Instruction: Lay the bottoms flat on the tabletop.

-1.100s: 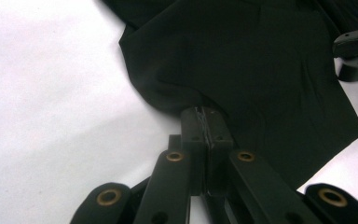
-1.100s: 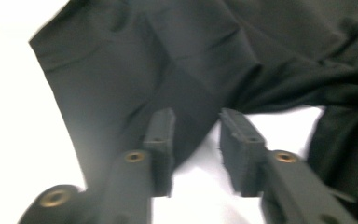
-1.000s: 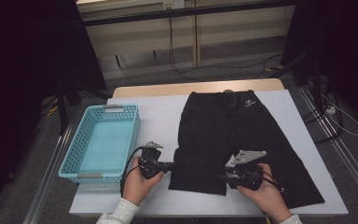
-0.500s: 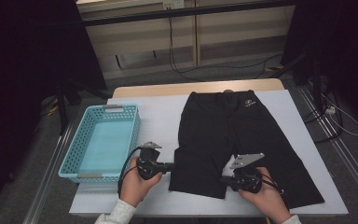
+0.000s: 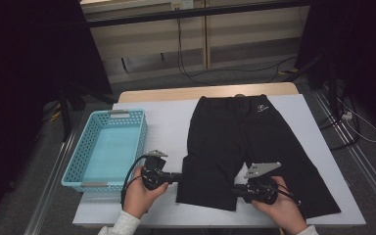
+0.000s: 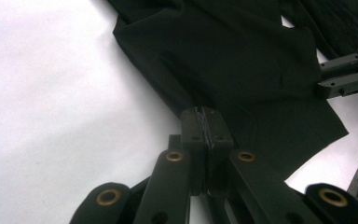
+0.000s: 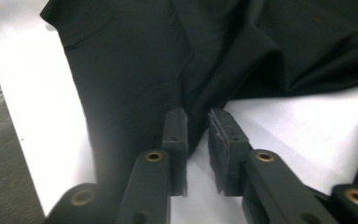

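black shorts [image 5: 247, 147] lie flat on the white table [image 5: 166, 122], waistband at the far edge, legs toward the person. the left gripper [image 5: 178, 177] sits at the outer hem of one leg, jaws pressed together on the cloth's edge, clear in the left gripper view [image 6: 206, 122]. the right gripper [image 5: 235, 189] is at that leg's inner edge, near the crotch gap; its jaws have just been opening and stand a little apart, the hem just ahead of them [image 7: 196, 128], nothing pinched. a light blue basket [image 5: 78, 161] stands just left of the shorts.
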